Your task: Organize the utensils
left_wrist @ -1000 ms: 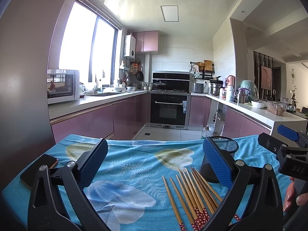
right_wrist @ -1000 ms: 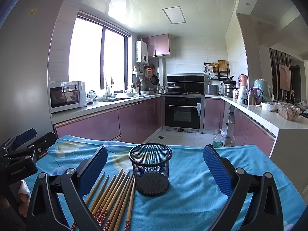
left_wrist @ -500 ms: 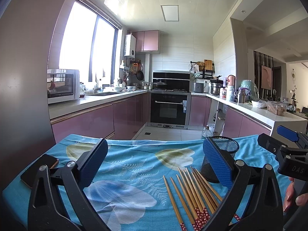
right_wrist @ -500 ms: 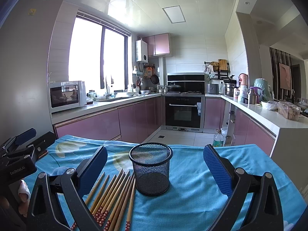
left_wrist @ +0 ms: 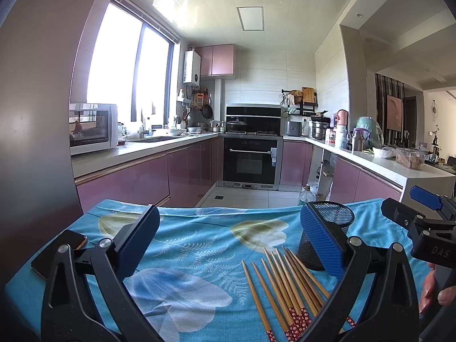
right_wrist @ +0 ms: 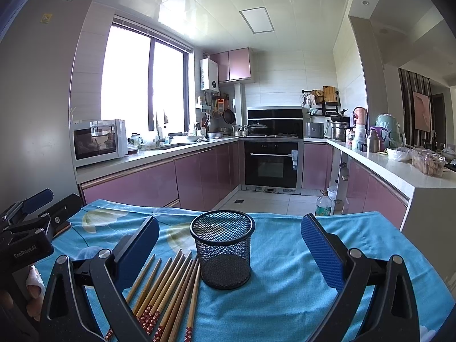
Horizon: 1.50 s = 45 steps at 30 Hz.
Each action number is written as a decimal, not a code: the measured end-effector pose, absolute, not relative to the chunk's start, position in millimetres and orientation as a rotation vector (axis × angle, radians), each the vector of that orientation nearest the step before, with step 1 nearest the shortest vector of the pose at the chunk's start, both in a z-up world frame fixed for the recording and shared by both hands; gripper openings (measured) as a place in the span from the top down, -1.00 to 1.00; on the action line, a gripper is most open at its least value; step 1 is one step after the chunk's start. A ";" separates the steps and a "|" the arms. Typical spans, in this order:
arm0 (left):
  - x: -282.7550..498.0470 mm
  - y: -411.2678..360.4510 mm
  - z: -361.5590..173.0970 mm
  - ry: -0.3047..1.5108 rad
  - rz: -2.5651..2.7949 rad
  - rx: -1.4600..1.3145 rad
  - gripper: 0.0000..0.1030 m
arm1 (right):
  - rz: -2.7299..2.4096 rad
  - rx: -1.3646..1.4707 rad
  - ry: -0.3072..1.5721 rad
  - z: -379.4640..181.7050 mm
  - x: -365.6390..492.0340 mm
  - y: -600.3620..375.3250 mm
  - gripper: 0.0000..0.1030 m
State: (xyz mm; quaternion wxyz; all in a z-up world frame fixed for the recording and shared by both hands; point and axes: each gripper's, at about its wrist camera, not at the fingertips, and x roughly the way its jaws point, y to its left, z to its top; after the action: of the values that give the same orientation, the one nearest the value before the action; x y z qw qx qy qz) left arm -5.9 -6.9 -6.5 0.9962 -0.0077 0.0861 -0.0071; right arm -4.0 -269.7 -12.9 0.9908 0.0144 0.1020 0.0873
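Nothing moved; wooden chopsticks [right_wrist: 168,287] beside mesh cup [right_wrist: 223,249].

Cup [right_wrist: 223,252] upright on the cloth-covered bench [right_wrist: 287,296]. Chopsticks [right_wrist: 168,287] lie flat in a fan just left of the cup, on the cloth. Phone [left_wrist: 58,249] at the bench's far left edge, well apart from both. Kitchen counters behind.
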 end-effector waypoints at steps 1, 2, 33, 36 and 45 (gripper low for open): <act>-5.4 -7.1 -6.3 0.172 -0.013 -0.015 -0.89 | 0.176 0.028 0.205 -11.7 -3.6 -270.7 -0.87; -5.5 -7.1 -6.3 0.171 -0.013 -0.014 -0.89 | 0.175 0.029 0.204 -12.5 -3.5 -270.3 -0.87; -4.7 -7.2 -5.1 0.186 -0.020 -0.012 -0.89 | 0.177 0.040 0.214 -9.6 -4.2 -272.5 -0.87; -4.9 -6.8 -5.7 0.190 -0.020 -0.010 -0.89 | 0.179 0.042 0.217 -9.7 -4.3 -273.9 -0.87; 1.9 -6.9 -9.1 0.241 -0.035 0.002 -0.89 | 0.213 0.052 0.291 -17.0 3.9 -276.2 -0.87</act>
State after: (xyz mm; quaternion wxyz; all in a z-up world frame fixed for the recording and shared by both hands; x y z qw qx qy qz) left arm 1.9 -6.9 -9.1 0.9926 0.0008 0.1200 -0.0177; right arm 3.9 -276.2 -17.0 0.9835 0.0259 0.1446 0.1057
